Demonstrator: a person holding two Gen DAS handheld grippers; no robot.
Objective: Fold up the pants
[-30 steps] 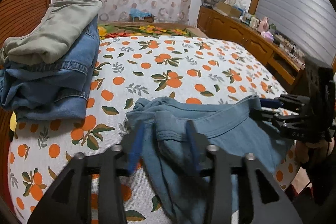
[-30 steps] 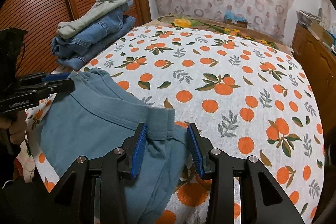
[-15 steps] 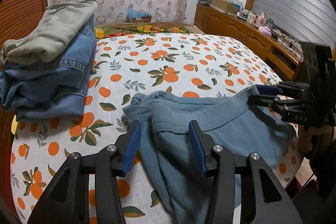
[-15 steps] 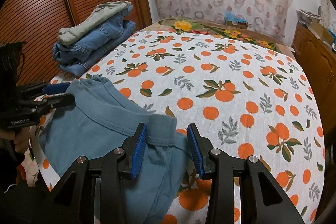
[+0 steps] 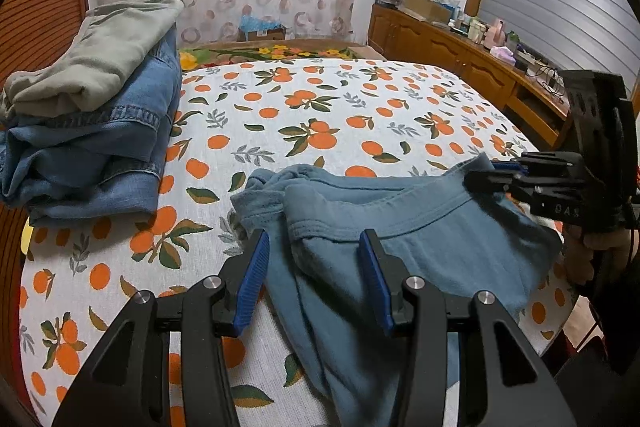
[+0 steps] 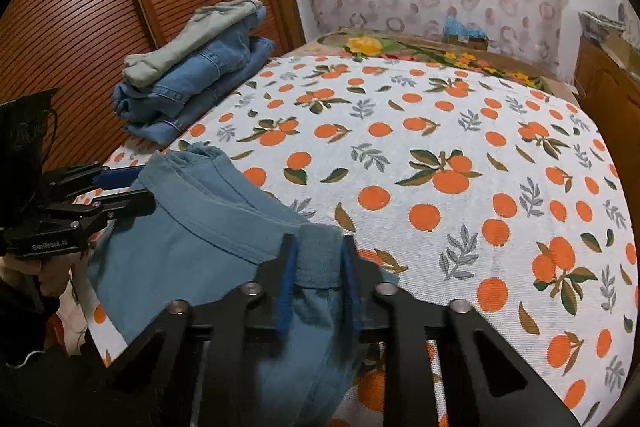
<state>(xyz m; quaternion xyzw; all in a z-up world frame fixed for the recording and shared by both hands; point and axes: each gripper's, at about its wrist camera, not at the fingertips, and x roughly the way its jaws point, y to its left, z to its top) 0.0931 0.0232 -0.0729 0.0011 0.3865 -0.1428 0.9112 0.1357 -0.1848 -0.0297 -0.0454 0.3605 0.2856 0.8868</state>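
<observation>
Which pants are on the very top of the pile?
The grey-green pants top the pile, lying on the folded blue jeans. The plain blue pants lie apart, near the bed's front edge.

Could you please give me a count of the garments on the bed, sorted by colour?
Slate-blue pants, spread at the near edge of the bed: 1
Blue denim jeans, folded, in the pile at the left: 2 layers show; I cannot tell whether there are more
Grey-green folded garment, on top of that pile: 1
Total: 4 visible
</observation>
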